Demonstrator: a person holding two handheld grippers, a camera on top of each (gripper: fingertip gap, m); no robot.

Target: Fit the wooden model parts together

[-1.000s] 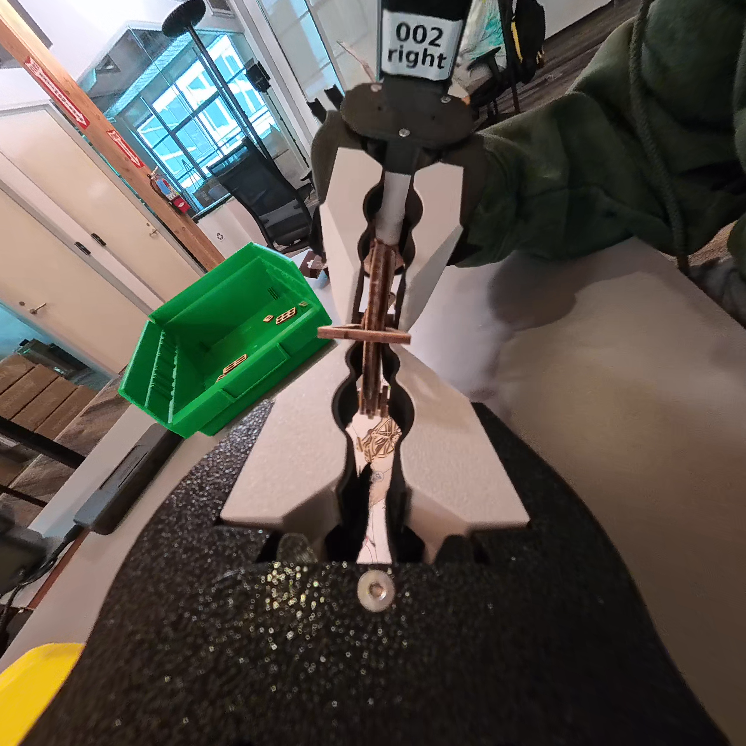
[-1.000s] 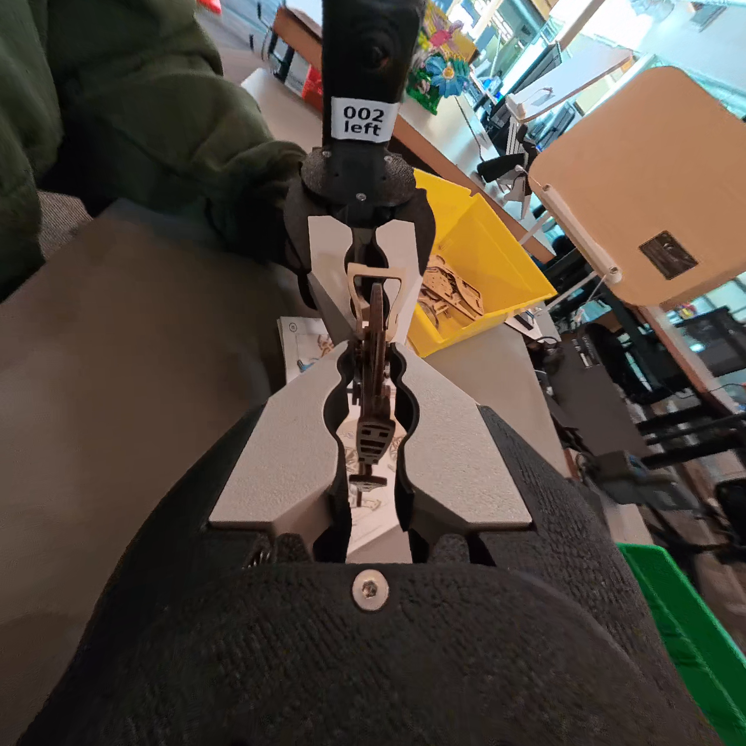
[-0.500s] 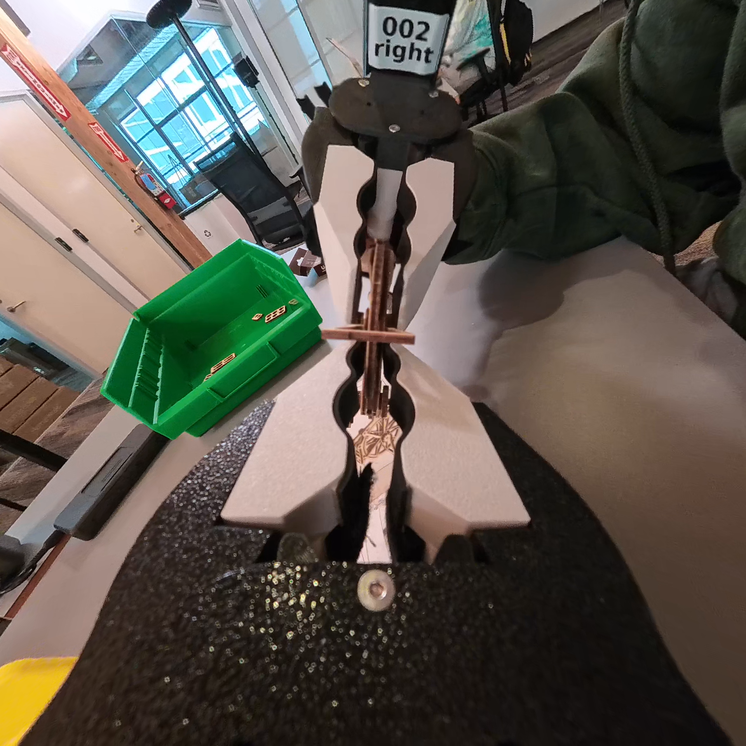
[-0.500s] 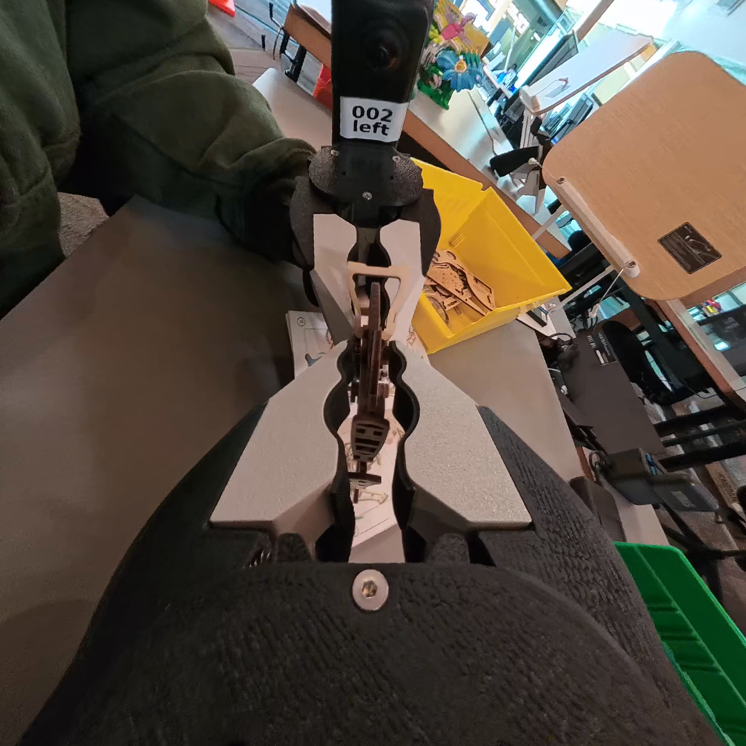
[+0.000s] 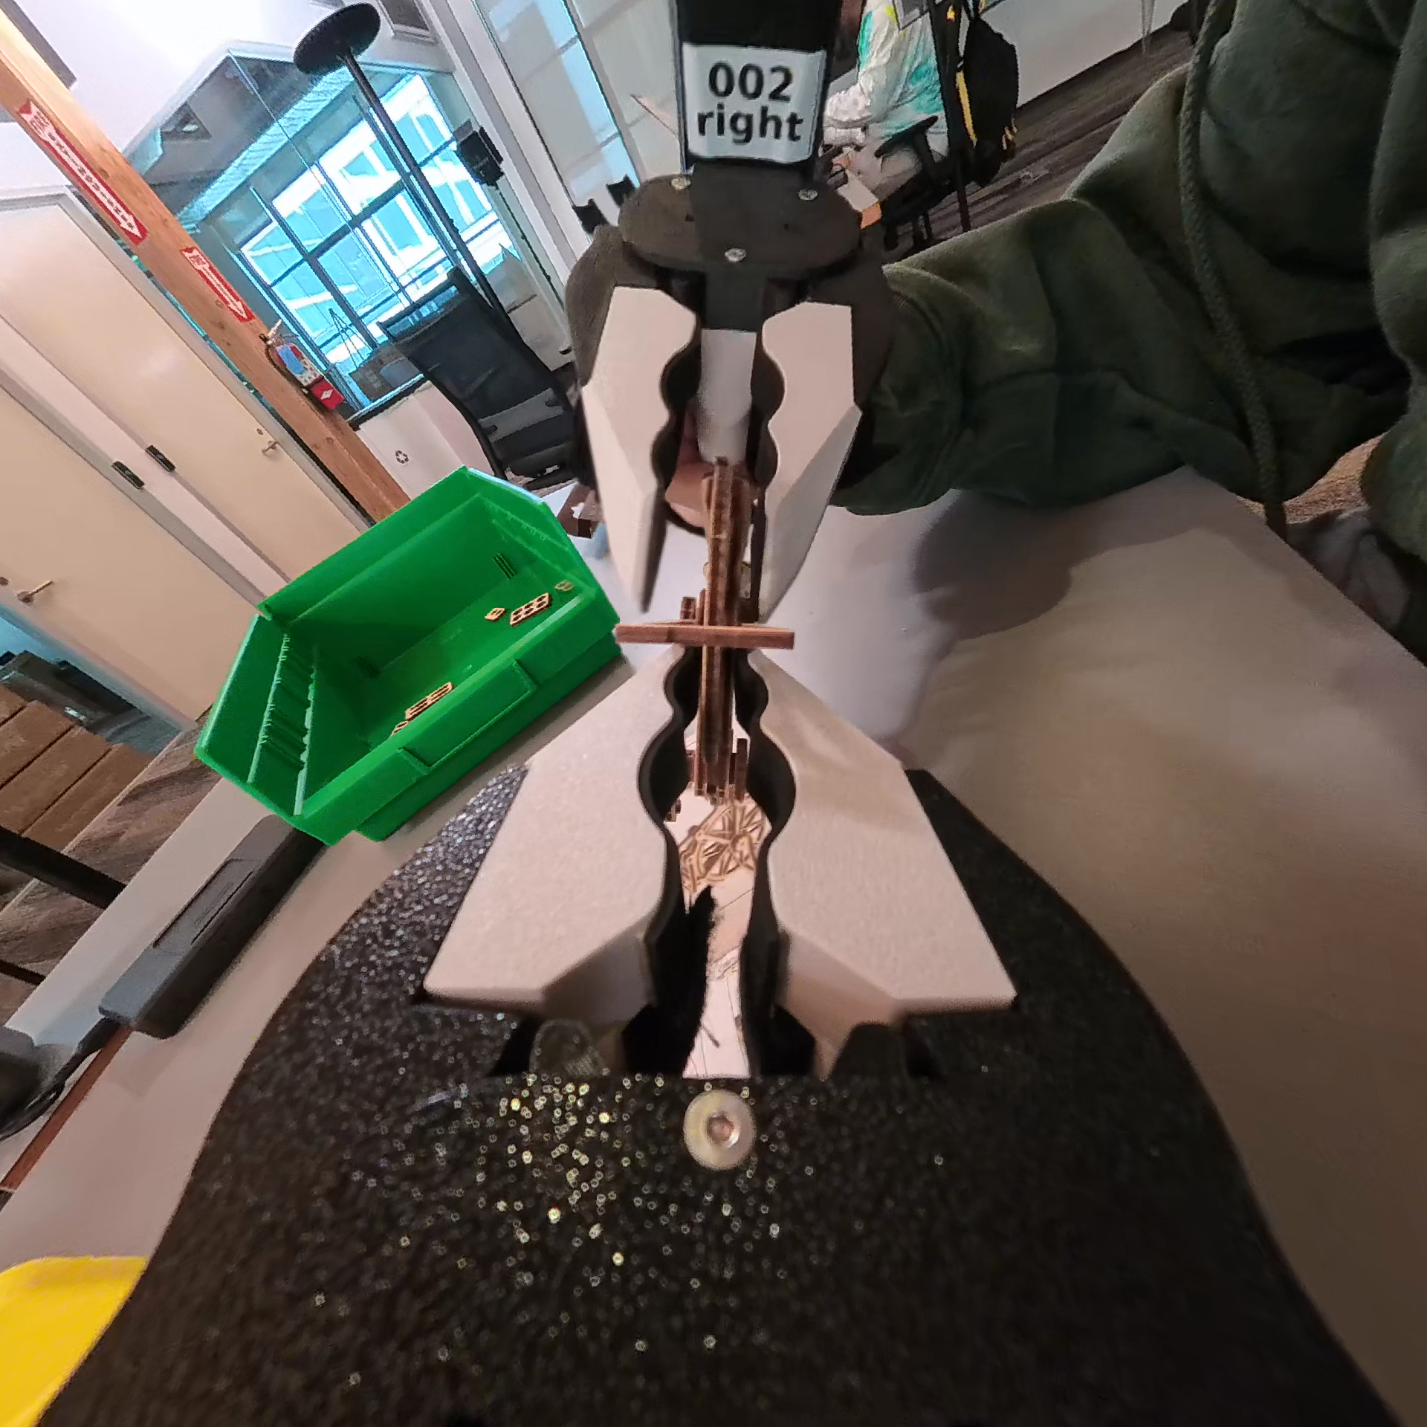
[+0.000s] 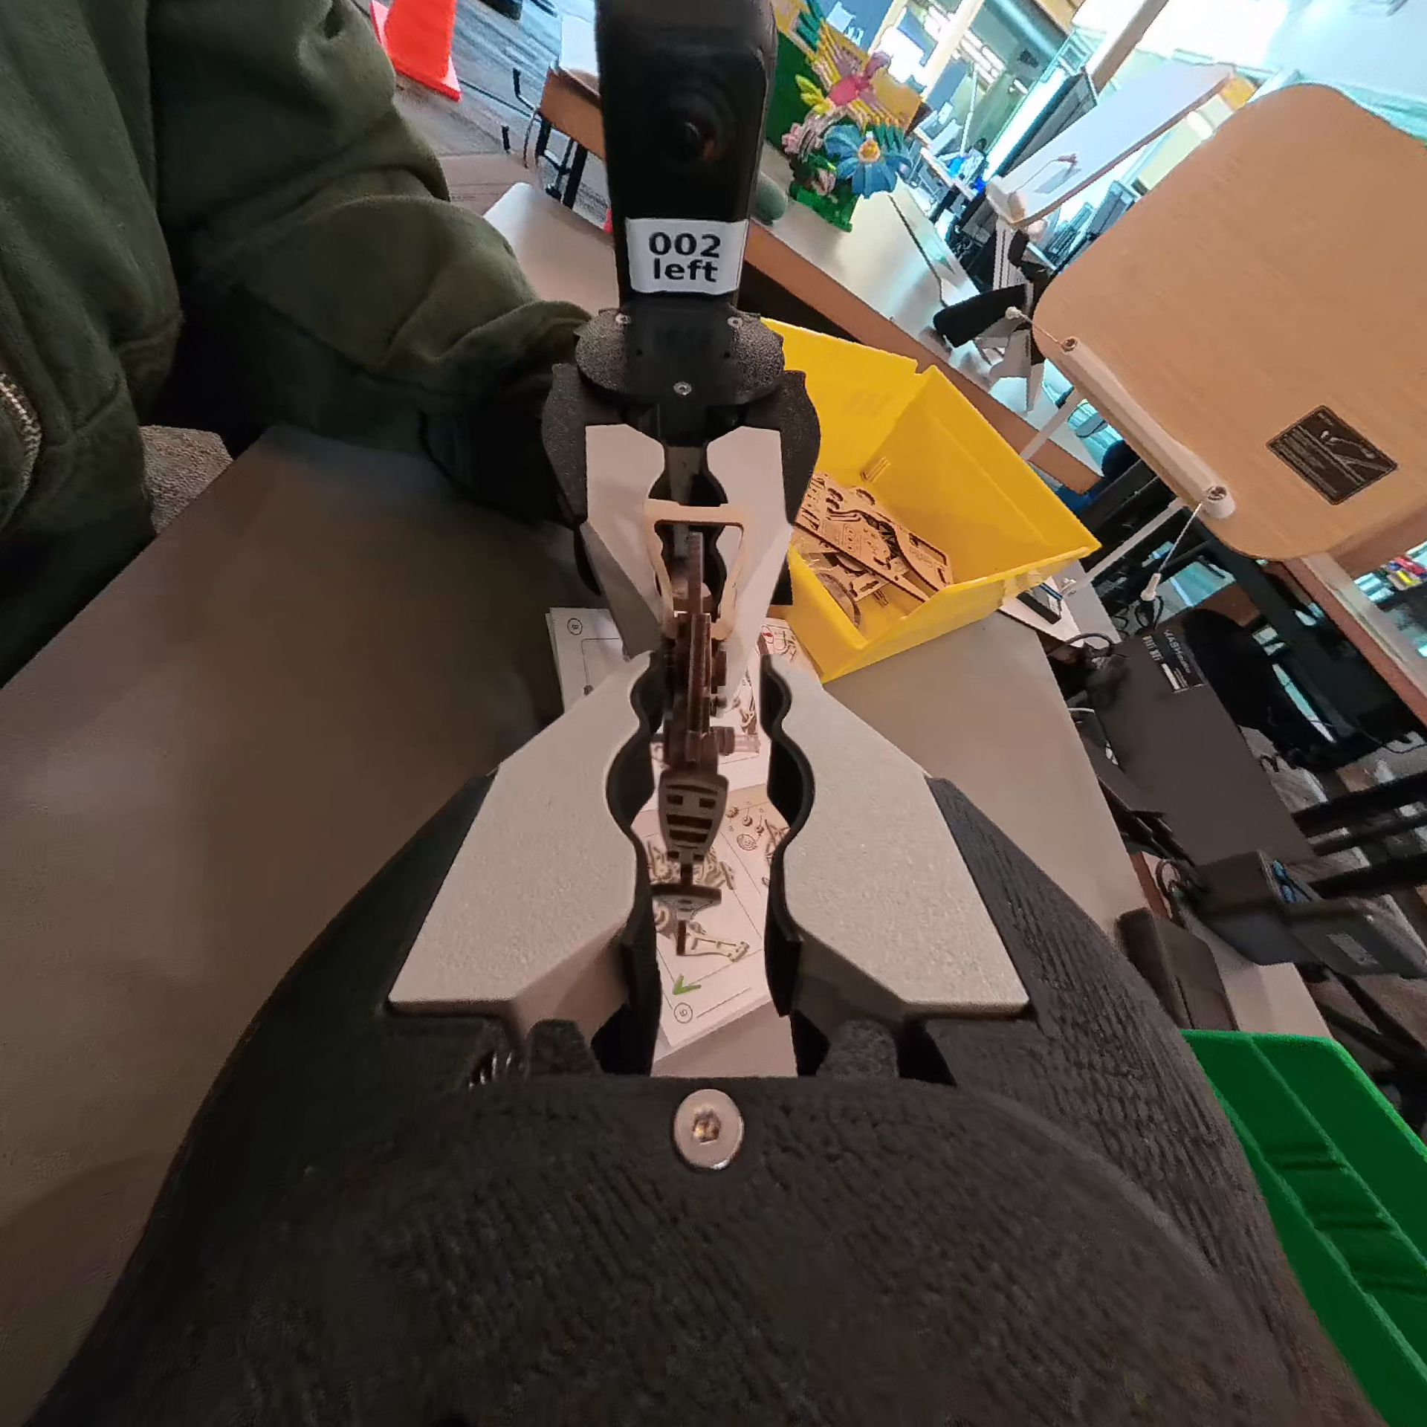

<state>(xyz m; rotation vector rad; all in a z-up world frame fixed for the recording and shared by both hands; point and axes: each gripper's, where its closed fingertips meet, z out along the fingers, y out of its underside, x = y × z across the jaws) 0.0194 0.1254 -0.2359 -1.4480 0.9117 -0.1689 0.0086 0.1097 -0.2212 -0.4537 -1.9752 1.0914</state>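
A small wooden model (image 5: 714, 695) of stacked thin plates is held in the air between my two grippers, which face each other tip to tip. A short wooden cross piece (image 5: 704, 635) sticks out sideways at the joint. My left gripper (image 5: 712, 664) is shut on the near end of the plates. My right gripper (image 6: 699, 679) is shut on the dark wooden assembly (image 6: 691, 726), from which a slotted piece (image 6: 691, 818) hangs between its fingers. A pale wooden frame part (image 6: 695, 513) sits in the left gripper's jaws, seen in the right wrist view.
A green bin (image 5: 401, 679) with a few small wooden pieces stands on the grey table (image 5: 1158, 772). A yellow bin (image 6: 927, 525) holds cut wooden sheets. An instruction sheet (image 6: 718, 981) lies under the grippers. Green sleeves (image 5: 1120, 347) reach in behind each gripper.
Both grippers stay shut on the model and have shifted and tilted slightly together. The parts keep the same position relative to each other.
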